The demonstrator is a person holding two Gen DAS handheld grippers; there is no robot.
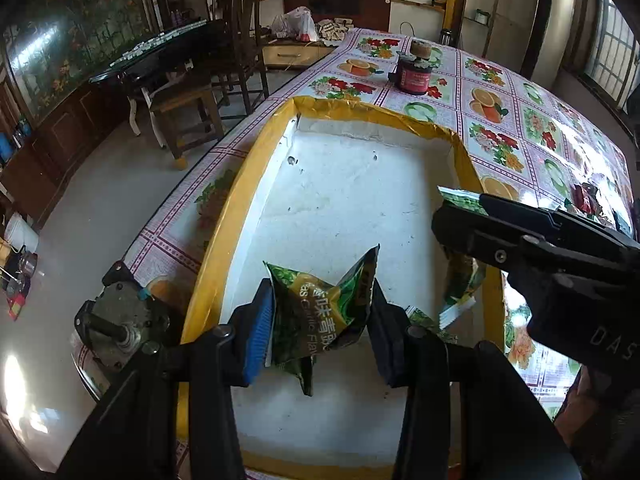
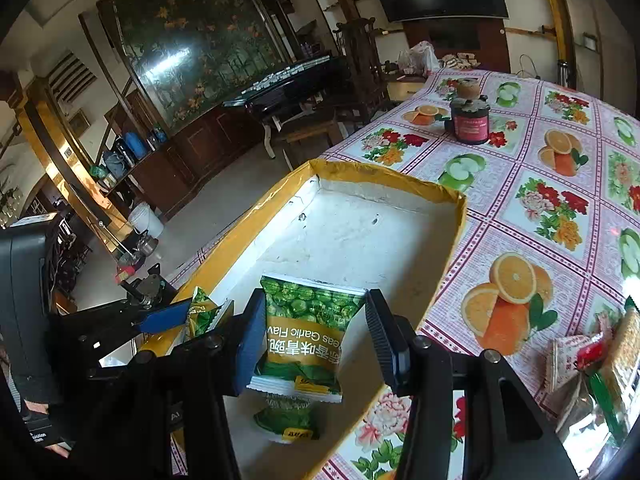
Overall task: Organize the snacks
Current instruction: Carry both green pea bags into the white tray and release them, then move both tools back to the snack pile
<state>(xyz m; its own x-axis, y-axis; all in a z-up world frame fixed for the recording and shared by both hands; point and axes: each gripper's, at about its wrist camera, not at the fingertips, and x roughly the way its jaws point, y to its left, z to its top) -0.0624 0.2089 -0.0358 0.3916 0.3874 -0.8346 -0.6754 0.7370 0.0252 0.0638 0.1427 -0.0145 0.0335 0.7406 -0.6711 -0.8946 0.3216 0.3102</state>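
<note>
Packets of green garlic peas sit in both grippers, and both hang over the white tray with the yellow rim (image 1: 240, 184), the landmark for everything here. The left gripper (image 1: 320, 320) is clamped on a crumpled green packet (image 1: 320, 308); the foil buckles upward between the blue pad and the black one, which suggests the squeeze is firm enough to carry it but has caught it across the middle, not flat. It hangs above the tray's near end, close to the left rim.

The right gripper (image 2: 312, 336) pinches a flat green packet (image 2: 308, 328) by its sides, print upside down to the wrist camera, and holds it above the tray floor towards the near right rim. Directly below it another green packet (image 2: 286, 420) already lies on the tray floor — likely why the hands come to this end, to keep like snacks together.

More snacks (image 2: 588, 364) — red-and-white wrappers among them — wait on the flowered tablecloth (image 2: 520, 208) outside the tray's right rim, so the sorting looks barely begun. A dark jar (image 1: 414, 74) stands beyond the tray's far rim, clear of the work. The next move probably needs each packet lowered before the jaws let go, lest the light foil skitter off.
</note>
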